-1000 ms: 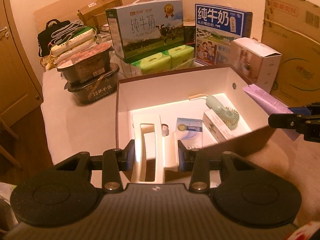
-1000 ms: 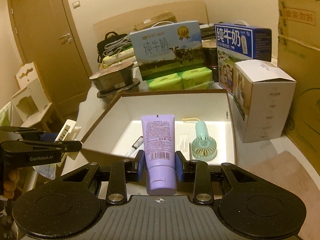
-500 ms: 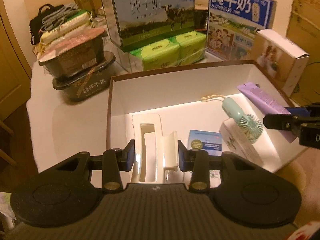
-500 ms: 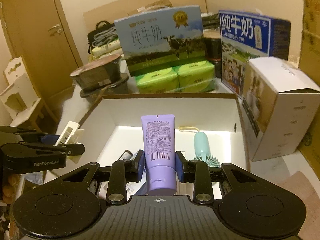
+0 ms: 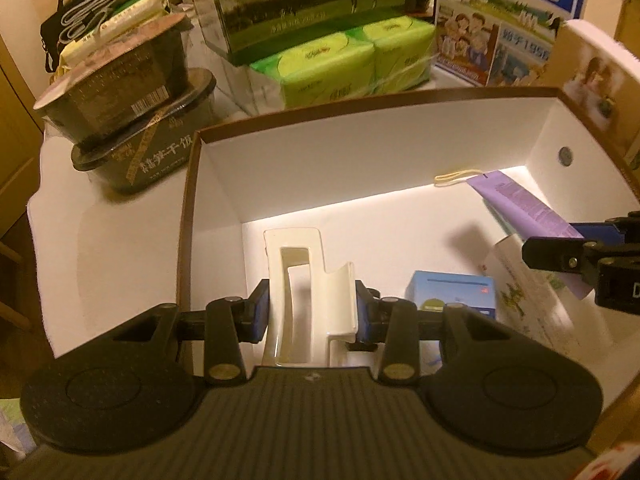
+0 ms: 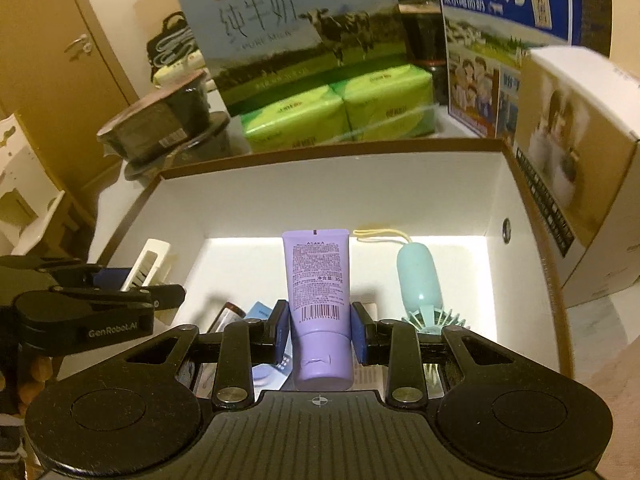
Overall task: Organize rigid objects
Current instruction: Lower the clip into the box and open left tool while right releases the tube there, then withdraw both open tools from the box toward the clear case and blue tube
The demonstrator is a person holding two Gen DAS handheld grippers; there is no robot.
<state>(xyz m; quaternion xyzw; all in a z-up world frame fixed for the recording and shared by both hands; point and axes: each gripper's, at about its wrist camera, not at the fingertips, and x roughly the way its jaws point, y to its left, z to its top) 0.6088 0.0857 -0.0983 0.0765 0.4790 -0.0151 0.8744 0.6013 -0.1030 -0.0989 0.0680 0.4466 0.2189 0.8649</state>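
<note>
Left gripper: blue pads clamped on both sides of a cream plastic holder, held over the near-left floor of the open white box.

Right gripper: pads pressed against a purple tube, cap end toward the camera, crimped end pointing into the box.

Box contents: teal handheld fan just right of the tube; blue carton and white carton beneath.

Beyond the box: green tissue packs, milk cartons.
</note>
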